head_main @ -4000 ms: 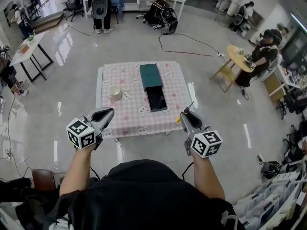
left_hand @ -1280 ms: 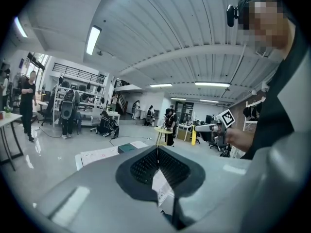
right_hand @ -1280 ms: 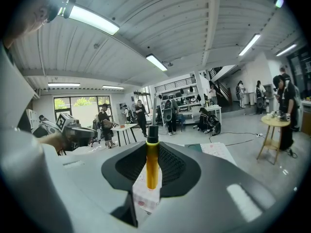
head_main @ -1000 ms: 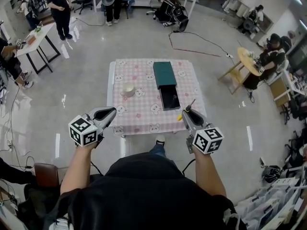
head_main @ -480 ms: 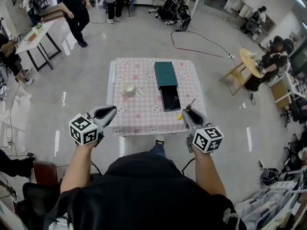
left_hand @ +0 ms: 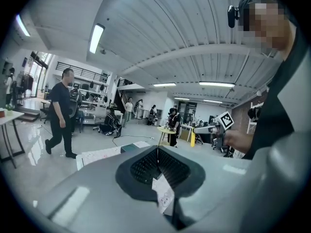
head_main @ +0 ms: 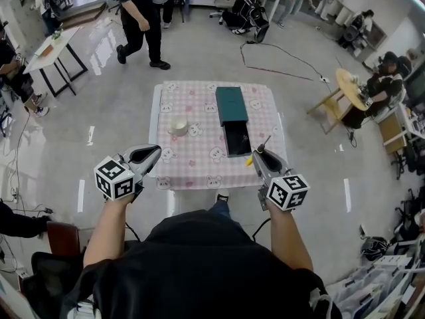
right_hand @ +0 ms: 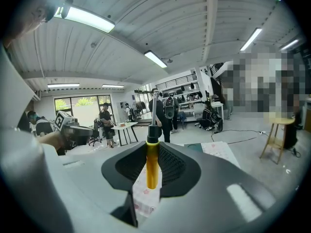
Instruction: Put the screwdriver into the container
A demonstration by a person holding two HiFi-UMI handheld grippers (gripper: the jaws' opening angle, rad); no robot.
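Note:
A screwdriver (right_hand: pixel 152 165) with a yellow handle and a metal shaft stands upright between the jaws of my right gripper (right_hand: pixel 152 152), which is shut on it. In the head view the right gripper (head_main: pixel 260 155) hovers off the near right corner of the pink checked table (head_main: pixel 199 158), and the screwdriver's (head_main: pixel 255 155) shaft points away from me. The container (head_main: pixel 237 138), a dark open tray, lies on the table against its green lid (head_main: pixel 230 104). My left gripper (head_main: pixel 149 155) is shut and empty at the table's near left edge; its own view shows the left gripper (left_hand: pixel 158 153) with jaws together.
A white cup (head_main: pixel 178 126) stands on the table's left half. A person in black (head_main: pixel 140 15) walks across the floor beyond the table. A round wooden table (head_main: pixel 351 85) with a seated person is at the right, a white table (head_main: pixel 50 48) at the left, and a cable (head_main: pixel 279 57) on the floor.
I have stepped closer to the table, with a foot now showing beneath it. The person in black has walked into view across the far floor. Both grippers keep their pose and grip.

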